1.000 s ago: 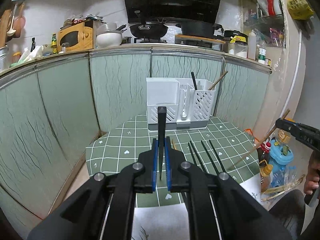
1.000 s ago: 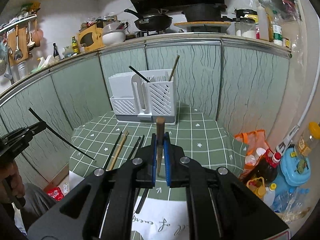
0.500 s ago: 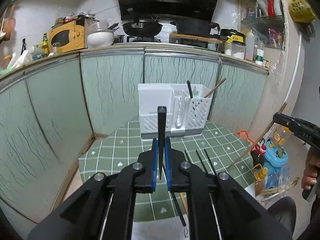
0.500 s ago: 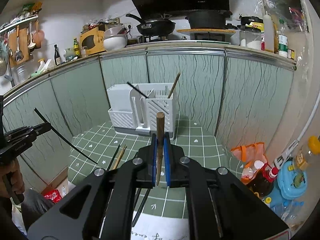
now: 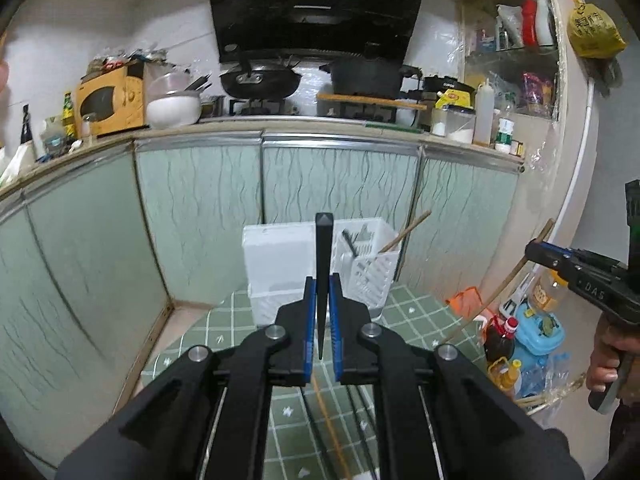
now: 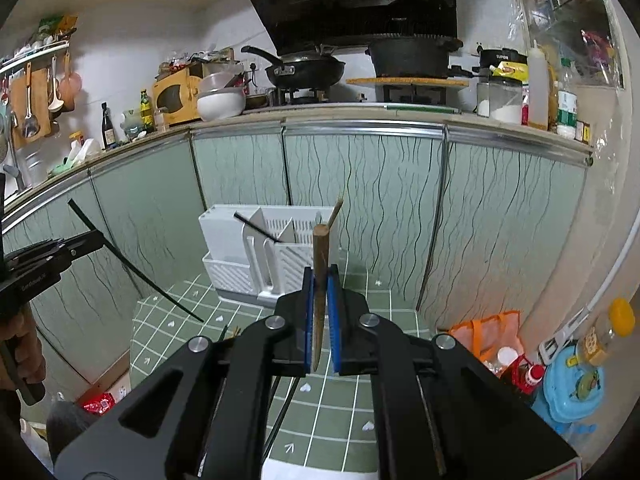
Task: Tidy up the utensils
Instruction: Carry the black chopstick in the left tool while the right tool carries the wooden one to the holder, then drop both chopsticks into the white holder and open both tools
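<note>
Now | we are carrying: left gripper point(image 5: 321, 316) clamping black chopstick point(image 5: 322, 256), right gripper point(image 6: 319, 316) clamping wooden chopstick point(image 6: 320, 264) | both upright, white utensil holder point(image 6: 240, 248) straight ahead at table's far edge.

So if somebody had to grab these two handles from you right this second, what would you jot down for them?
Left gripper: shut on a black chopstick, held in the air.
Right gripper: shut on a wooden chopstick, also in the air.
White holder stands at the back of the green table; one black and one wooden chopstick already lean in it.
Left to do: drop both held chopsticks into the holder, then collect the loose chopsticks lying on the table.
</note>
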{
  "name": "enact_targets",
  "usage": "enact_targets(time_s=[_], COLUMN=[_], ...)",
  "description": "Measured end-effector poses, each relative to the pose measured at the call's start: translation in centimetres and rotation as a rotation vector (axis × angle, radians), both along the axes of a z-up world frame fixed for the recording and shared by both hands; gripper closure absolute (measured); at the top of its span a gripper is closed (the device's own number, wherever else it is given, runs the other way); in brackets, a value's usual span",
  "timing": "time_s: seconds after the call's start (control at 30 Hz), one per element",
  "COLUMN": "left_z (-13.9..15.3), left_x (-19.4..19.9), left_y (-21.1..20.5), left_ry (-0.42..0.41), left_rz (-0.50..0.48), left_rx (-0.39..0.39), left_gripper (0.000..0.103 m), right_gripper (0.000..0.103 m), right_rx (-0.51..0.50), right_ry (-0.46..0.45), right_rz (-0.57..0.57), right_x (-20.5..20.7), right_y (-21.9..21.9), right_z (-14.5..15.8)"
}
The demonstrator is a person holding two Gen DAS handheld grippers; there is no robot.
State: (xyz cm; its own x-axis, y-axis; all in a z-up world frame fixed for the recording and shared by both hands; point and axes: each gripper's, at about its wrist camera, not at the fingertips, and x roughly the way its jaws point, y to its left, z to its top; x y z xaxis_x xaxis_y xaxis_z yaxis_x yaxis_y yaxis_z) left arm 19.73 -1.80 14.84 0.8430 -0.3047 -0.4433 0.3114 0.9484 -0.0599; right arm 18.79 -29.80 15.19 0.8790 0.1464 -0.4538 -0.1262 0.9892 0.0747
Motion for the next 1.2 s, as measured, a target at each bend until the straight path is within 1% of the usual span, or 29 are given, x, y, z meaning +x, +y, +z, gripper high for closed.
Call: enact_targets(time_s=[0.17, 0.37, 0.6, 0.7, 0.83, 0.9, 0.97, 1.13, 1.2], left_z=[2.3, 4.8, 6.9, 7.2, 7.0, 6.5, 5.9, 3.2, 2.1], left_x=[1.7, 4.0, 7.4, 8.9, 11.1, 12.3, 13.3, 15.9, 16.6], left_y=[-2.0, -4.6, -6.6, -7.1, -7.8, -8.1, -8.4, -8.7, -8.7], left_ry=[-0.022, -0.047, -0.062, -0.063, -0.058, -0.052, -0.044, -0.019, -0.011], left_rz=[-0.037, -0.071, -0.091, -0.091, -0.094, -0.086, -0.085, -0.087, -0.1], left_rx=[0.002, 0.001, 0.001, -0.007, -0.014, -0.004, -0.003, 0.009, -0.003], left_gripper=[0.097, 0.097, 0.097, 0.097, 0.097, 0.097, 0.097, 0.097, 0.097], right_gripper=[0.097, 0.097, 0.097, 0.097, 0.097, 0.097, 0.097, 0.097, 0.097], right_rx=[-0.019, -0.016, -0.003, -0.022, -0.036, -0.031, -0.026, -0.019, -0.017], right_ry=[-0.033, -0.074, -0.101, -0.114, -0.115, -0.108, -0.103, -0.086, -0.066], right_rz=[0.02, 0.046, 0.078, 0.085, 0.092, 0.09, 0.088, 0.093, 0.099], right_x=[1.5, 4.0, 7.5, 9.0, 11.0, 12.3, 13.3, 15.6, 16.6], right_y=[0.1, 0.8, 1.5, 2.0, 2.2, 2.0, 1.9, 1.8, 1.9], right_z=[2.5, 5.8, 8.6, 9.2, 9.2, 8.6, 7.8, 5.3, 3.8])
